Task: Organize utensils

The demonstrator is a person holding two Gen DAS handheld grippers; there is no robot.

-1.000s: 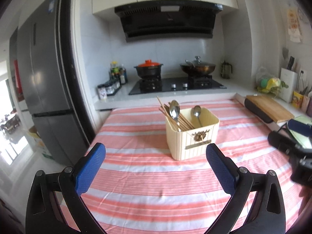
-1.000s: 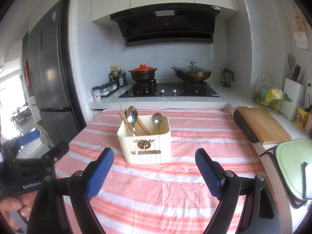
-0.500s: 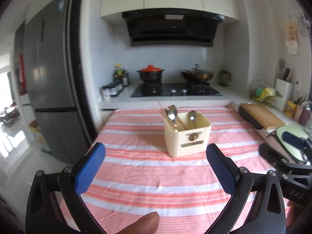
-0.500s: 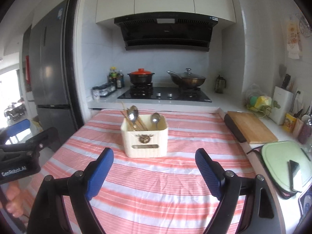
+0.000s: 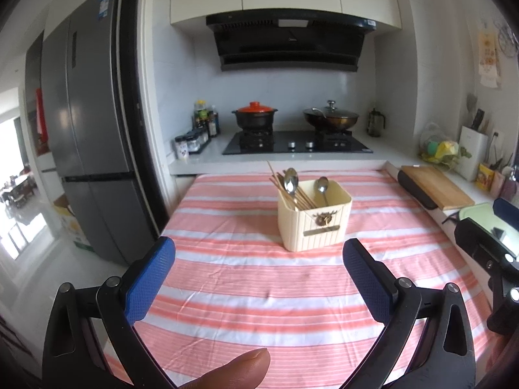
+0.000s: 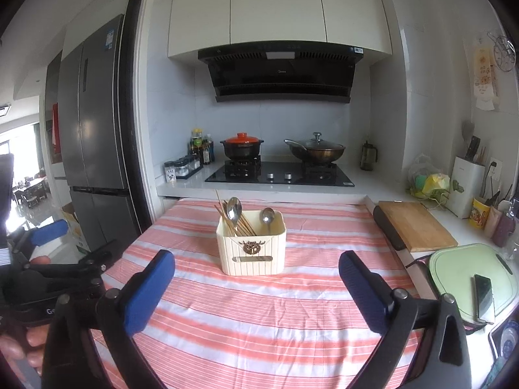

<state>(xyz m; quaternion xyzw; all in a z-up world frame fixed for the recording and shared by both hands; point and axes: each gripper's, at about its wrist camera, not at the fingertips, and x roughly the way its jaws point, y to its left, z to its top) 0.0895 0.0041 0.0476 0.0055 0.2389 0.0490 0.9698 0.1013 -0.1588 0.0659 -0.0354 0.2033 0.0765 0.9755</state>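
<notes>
Holder w/ chopsticks & 2 spoons stood upright mid-worktop on striped cloth, well ahead of both grippers. Left gripper jaws were spread wide, nothing btwn. Right gripper jaws were opening, also empty.

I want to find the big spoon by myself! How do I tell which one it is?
Find the red-and-white striped tablecloth; a cream ribbed plastic utensil box stands on it. Two shiny metal spoons stick up inside. The big spoon is the left one beside the wooden chopsticks, taller than the small spoon.
</notes>
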